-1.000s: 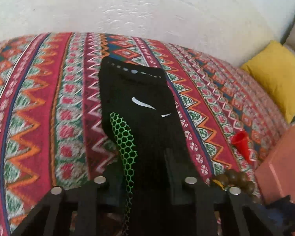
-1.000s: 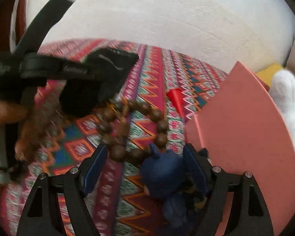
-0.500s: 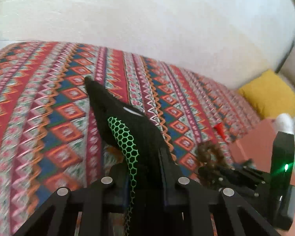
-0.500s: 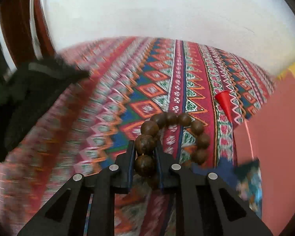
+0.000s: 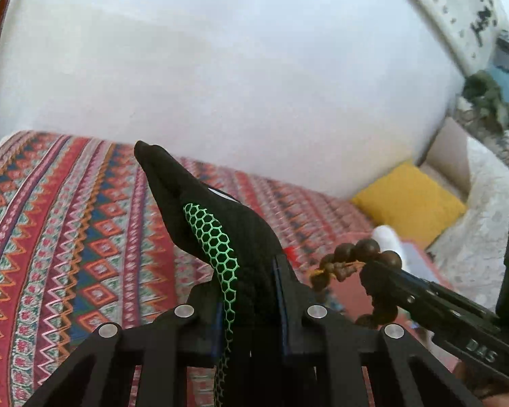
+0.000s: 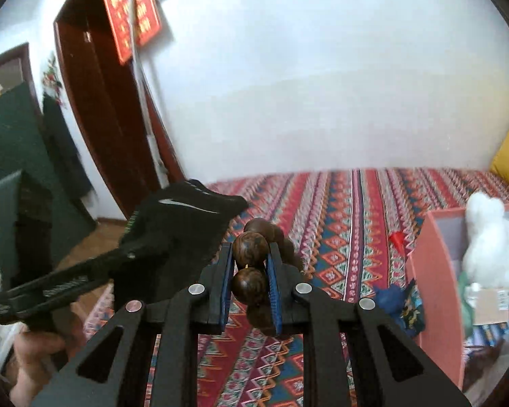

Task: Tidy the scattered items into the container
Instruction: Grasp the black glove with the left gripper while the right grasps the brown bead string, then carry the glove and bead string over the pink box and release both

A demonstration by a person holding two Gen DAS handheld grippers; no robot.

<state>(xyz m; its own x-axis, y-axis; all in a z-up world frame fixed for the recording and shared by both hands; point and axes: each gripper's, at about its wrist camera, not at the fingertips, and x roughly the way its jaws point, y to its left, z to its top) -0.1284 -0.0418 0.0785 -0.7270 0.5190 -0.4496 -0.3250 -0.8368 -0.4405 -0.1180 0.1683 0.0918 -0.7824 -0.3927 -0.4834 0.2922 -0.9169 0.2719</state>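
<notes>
Pinching two dark wooden beads between its blue pads, the right gripper [image 6: 250, 283] holds the prayer-bead bracelet [image 6: 251, 261] at lower centre of the right wrist view, the rest of the loop hanging free beyond and below the jaws. A second ago those jaws stood spread above the bracelet as it lay on the patterned bedspread [image 6: 339, 224]; half a second ago they had closed on it low against the cloth. Now the bracelet is lifted clear, with white wall filling the upper frame.

The left gripper [image 5: 251, 291] is likewise pressed together on the black sock [image 5: 203, 210], whose green honeycomb print runs down between the jaws at lower centre of the left wrist view. The sock's free end sticks up and to the left, off the bedspread, where a second ago it lay flat along it.

Both items are therefore picked up and in the air, and the two grippers sit close together: the bracelet shows at the right of the left view, the sock at the left of the right view.

The pink container [image 6: 434, 271] stands at the right edge of the right wrist view, already holding a white plush toy [image 6: 488, 247]. A small red cone [image 6: 397, 238] and a blue plush figure [image 6: 395, 300] lie on the bedspread just beside its wall, so the carry to the container looks like the step in hand, with those two left to collect.
</notes>
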